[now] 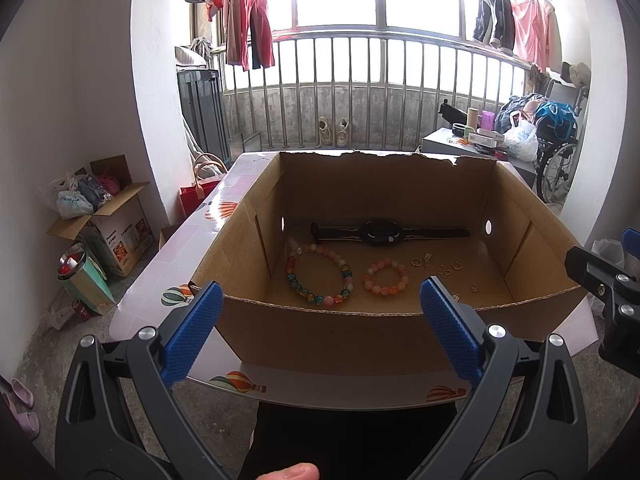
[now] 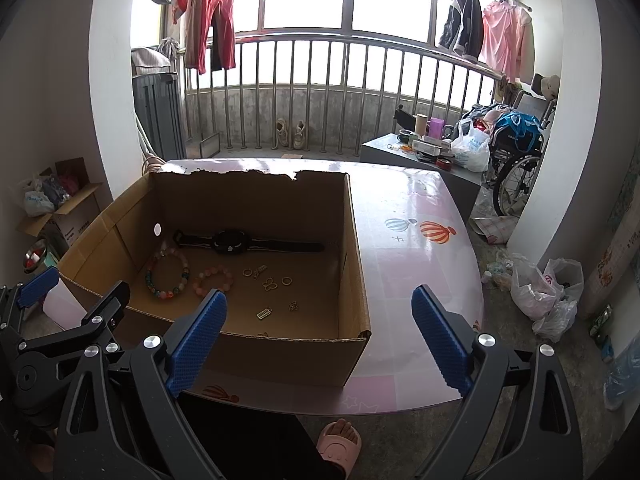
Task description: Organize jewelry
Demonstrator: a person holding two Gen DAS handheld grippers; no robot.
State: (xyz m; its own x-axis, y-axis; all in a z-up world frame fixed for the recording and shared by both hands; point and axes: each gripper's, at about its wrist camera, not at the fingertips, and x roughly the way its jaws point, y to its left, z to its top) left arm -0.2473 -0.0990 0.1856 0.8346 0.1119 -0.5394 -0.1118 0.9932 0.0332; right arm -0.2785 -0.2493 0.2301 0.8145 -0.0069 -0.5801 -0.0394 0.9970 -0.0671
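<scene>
Left wrist view: left gripper [image 1: 320, 322] spread wide, empty, before cardboard box [image 1: 340, 336] on table [image 1: 248, 384]; right gripper [image 2: 318, 334] likewise. Inside: watch [image 1: 382, 233], two bead bracelets [image 1: 320, 278], small gold pieces [image 1: 440, 268].

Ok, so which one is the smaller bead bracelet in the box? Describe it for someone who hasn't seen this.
Find the open cardboard box on the balloon-print table. A black watch lies along the far wall of its floor; nearer are two bead loops side by side. The smaller bracelet is the right one, all orange and pink, unlike the larger multicoloured bracelet on its left.
</scene>
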